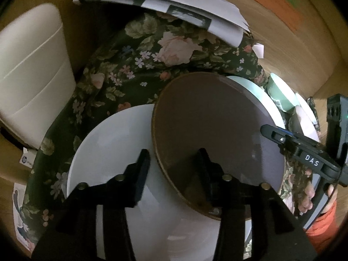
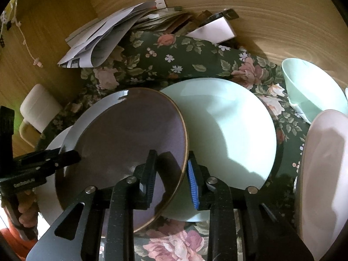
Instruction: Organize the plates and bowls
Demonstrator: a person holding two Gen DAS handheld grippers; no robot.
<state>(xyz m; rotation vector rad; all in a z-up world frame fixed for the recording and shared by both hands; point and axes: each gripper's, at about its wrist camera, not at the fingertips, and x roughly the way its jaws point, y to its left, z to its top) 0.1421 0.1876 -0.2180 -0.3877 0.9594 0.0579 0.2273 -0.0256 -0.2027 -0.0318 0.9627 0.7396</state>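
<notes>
A purple-grey plate with a gold rim (image 1: 217,126) (image 2: 130,134) lies tilted over a white plate (image 1: 113,141) (image 2: 54,139) and a pale green plate (image 2: 228,130) (image 1: 256,89). My right gripper (image 2: 171,174) is shut on the purple plate's right rim, the blue pad on the outer side; the left wrist view shows the right gripper (image 1: 271,132) at that rim. My left gripper (image 1: 173,169) straddles the plate's left rim with a gap at its outer finger, so it stands open. The right wrist view shows the left gripper (image 2: 67,154) at the far-left rim.
A pale green bowl (image 2: 311,87) (image 1: 280,91) and a pink dish (image 2: 322,174) stand at the right. Loose papers (image 1: 174,6) (image 2: 97,43) lie at the far edge of the floral tablecloth (image 1: 134,69). A white chair (image 1: 28,76) (image 2: 39,106) is on the left, over a wood floor.
</notes>
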